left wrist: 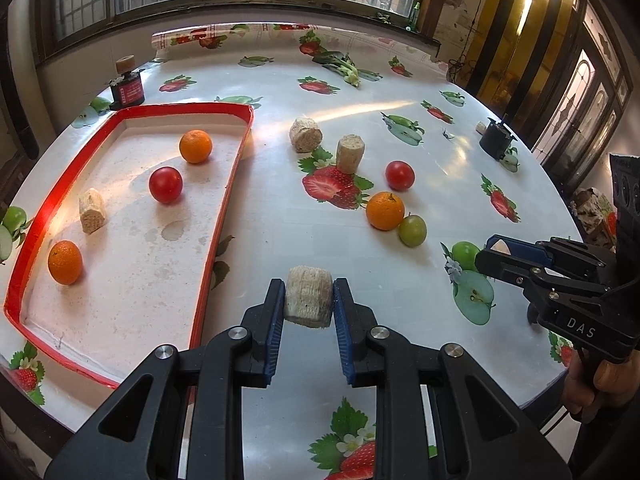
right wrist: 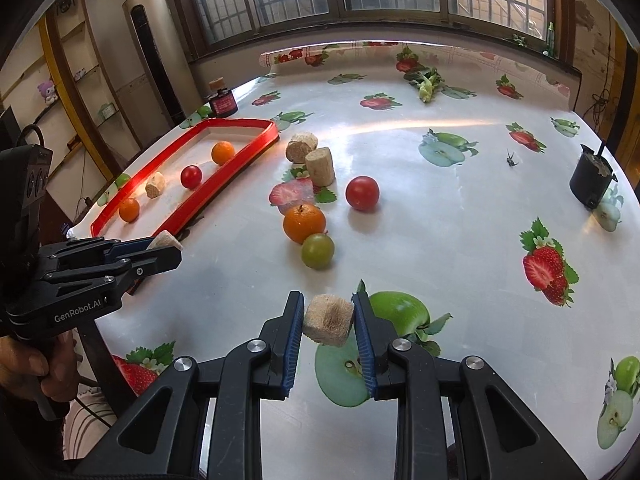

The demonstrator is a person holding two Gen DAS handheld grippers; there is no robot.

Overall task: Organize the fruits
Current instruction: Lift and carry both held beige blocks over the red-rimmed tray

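My left gripper (left wrist: 309, 298) is shut on a beige corn-cob piece (left wrist: 309, 297), held above the table just right of the red-rimmed tray (left wrist: 224, 200). My right gripper (right wrist: 328, 320) is shut on another beige cob piece (right wrist: 329, 320) over the table's near edge. The tray holds two oranges (left wrist: 195, 146) (left wrist: 65, 261), a red tomato (left wrist: 165, 184) and a cob piece (left wrist: 92, 210). Loose on the table lie two cob pieces (left wrist: 305, 135) (left wrist: 350, 153), a red tomato (left wrist: 399, 175), an orange (left wrist: 385, 210) and a green fruit (left wrist: 412, 230).
The round table (left wrist: 280, 232) has a fruit-print cloth. A dark jar with a cork (left wrist: 127, 86) stands behind the tray. A black pot (left wrist: 496, 142) stands at the right edge. Leafy greens (left wrist: 344, 66) lie at the far side.
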